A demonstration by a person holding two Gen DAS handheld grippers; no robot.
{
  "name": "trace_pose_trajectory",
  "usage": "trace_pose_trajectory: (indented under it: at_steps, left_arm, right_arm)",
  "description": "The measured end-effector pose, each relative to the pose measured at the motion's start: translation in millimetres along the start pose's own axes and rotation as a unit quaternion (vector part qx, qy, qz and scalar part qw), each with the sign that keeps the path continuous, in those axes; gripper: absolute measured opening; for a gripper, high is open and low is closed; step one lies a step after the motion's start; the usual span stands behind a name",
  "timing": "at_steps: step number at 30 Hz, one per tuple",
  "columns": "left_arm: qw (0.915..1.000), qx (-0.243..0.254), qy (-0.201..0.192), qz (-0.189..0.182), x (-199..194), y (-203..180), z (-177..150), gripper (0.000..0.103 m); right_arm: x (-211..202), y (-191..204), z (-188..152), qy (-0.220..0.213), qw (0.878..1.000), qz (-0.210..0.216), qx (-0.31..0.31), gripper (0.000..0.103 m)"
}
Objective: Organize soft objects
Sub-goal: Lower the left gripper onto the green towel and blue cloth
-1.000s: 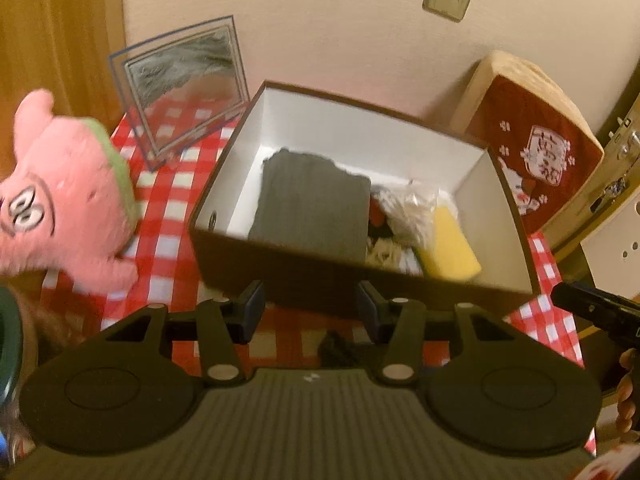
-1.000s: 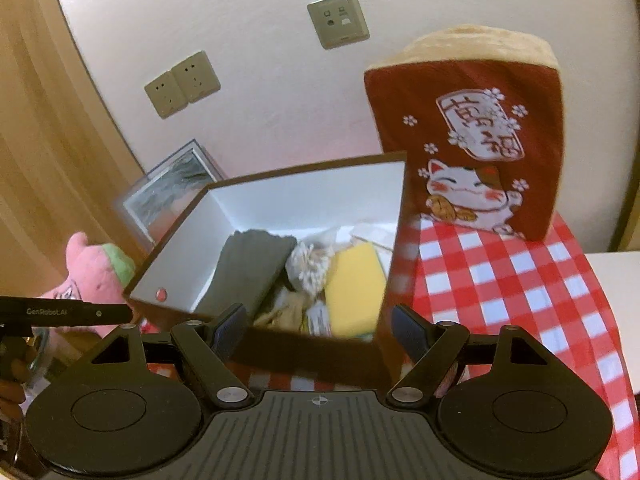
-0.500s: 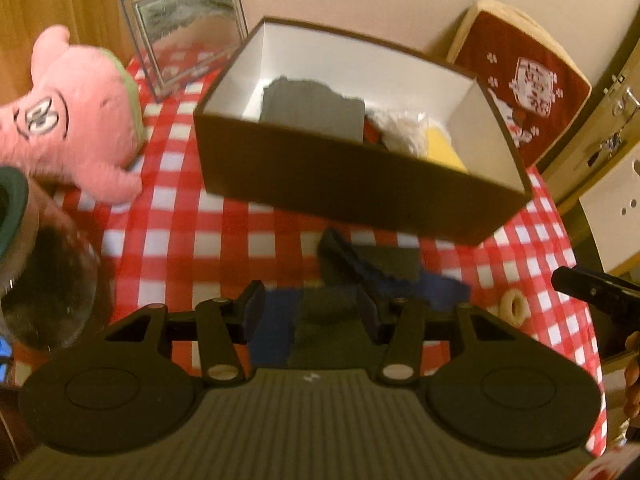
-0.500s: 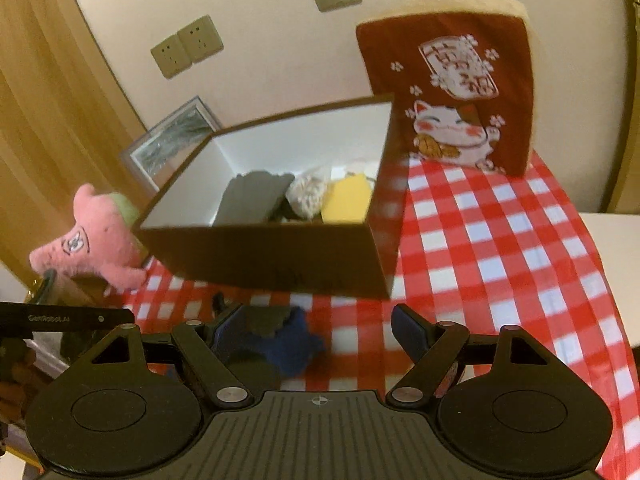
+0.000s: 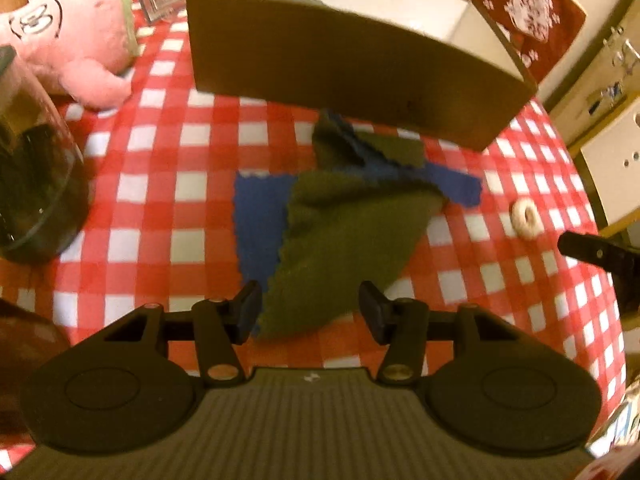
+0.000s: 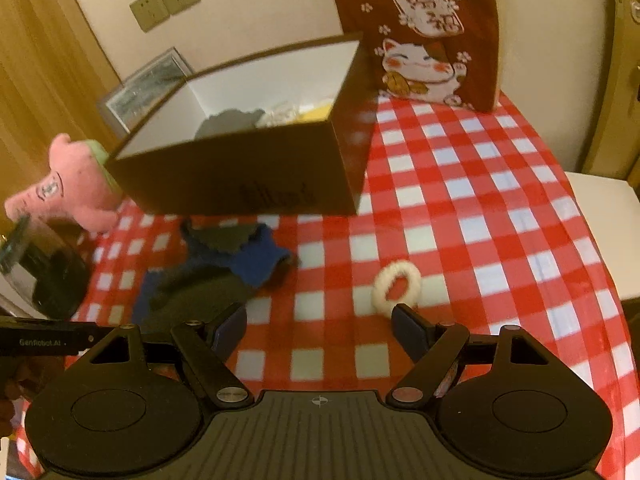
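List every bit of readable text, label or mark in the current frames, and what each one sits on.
"GenRobot.AI": white lettering on the side of the left gripper, seen at the right wrist view's left edge.
Lettering on the brown box front: too blurred to read.
Characters on the white plaque of the red cat cushion: not legible to me.
Black round mark on the pink plush toy: a logo-like shape, not readable.

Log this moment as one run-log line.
left gripper: open, above green cloth | right gripper: open, empty, near white ring | box: partly filled
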State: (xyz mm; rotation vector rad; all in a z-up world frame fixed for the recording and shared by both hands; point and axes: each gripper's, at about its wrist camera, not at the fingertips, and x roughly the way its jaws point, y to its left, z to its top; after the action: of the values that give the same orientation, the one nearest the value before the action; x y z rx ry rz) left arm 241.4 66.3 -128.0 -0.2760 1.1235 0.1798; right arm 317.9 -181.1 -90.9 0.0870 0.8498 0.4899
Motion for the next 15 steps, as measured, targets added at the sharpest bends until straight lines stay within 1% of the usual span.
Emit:
trace_pose_trajectory:
  at_steps: [3,7,15]
  left_arm:
    - [1.0000,-0.001,0.009,0.002,4.6,-0.7,-10.0,0.051]
    - [0.9998,-0.014,0.016,0.000,10.8,2.2,-21.5,0.051]
    - [0.9992,-0.036,0.013,0.012,21.4,10.1,-28.7,0.052]
  right_arm:
    - [1.8,-2.1,-7.3,0.009,1.000,-0.004,0.001,0.079]
    - [3.6,-5.4,-14.6,0.017,1.000,-0.012,0.003,0.079]
    - [9.3,-13.5,-23.6,0.030,0.999,-0.029,0.000,0.079]
